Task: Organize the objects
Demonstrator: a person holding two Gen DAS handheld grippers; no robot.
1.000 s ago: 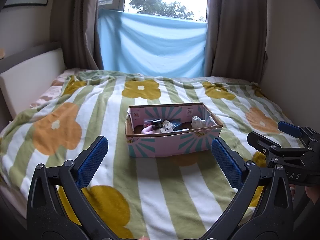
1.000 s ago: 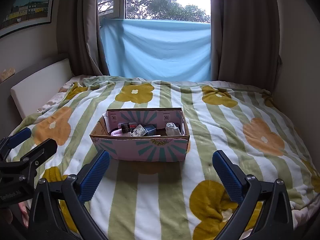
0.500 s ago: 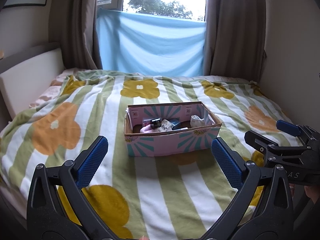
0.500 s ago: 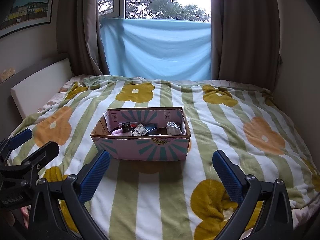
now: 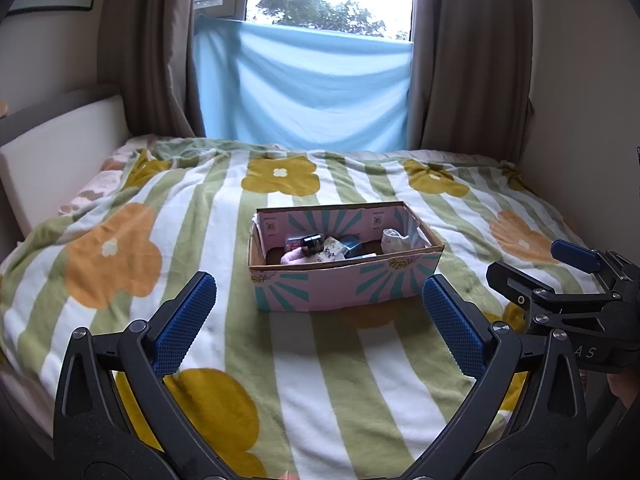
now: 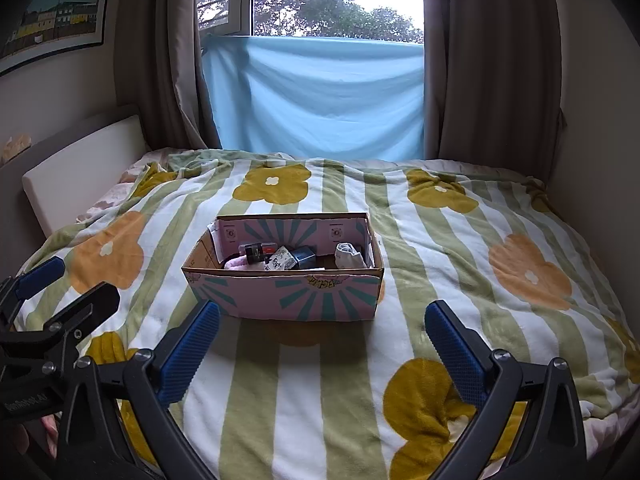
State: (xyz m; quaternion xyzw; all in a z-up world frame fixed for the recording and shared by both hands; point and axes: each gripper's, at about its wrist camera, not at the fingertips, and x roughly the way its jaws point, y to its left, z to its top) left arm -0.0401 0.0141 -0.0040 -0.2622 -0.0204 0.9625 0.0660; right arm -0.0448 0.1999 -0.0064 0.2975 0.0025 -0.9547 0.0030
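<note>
Both grippers empty, jaws spread wide: left gripper (image 5: 320, 314), right gripper (image 6: 322, 338). Each hovers over the near edge of the bed, short of the cardboard box (image 5: 344, 284), touching nothing.

Box (pink with teal sunburst print, top open) sits mid-blanket at 12 o'clock from both wrist cams, on the striped flower blanket (image 5: 132, 216).

Inside the box: small black jar (image 5: 313, 242), pink soft item (image 5: 294, 258) at the box's 9 o'clock end, small blue box (image 6: 304, 257) centre, rolled white sock (image 6: 349, 255) at the 3 o'clock end. A couple of printed packets too, can't read them.

Progress, my read: looks near done or done, since everything small visible is already in the box. Only stray: a small white round thing (image 6: 274, 163) on the blanket at 12 o'clock beyond the box, near the blue sheet (image 6: 316, 96) (too small to identify). If it counts, that's what's left.
</note>
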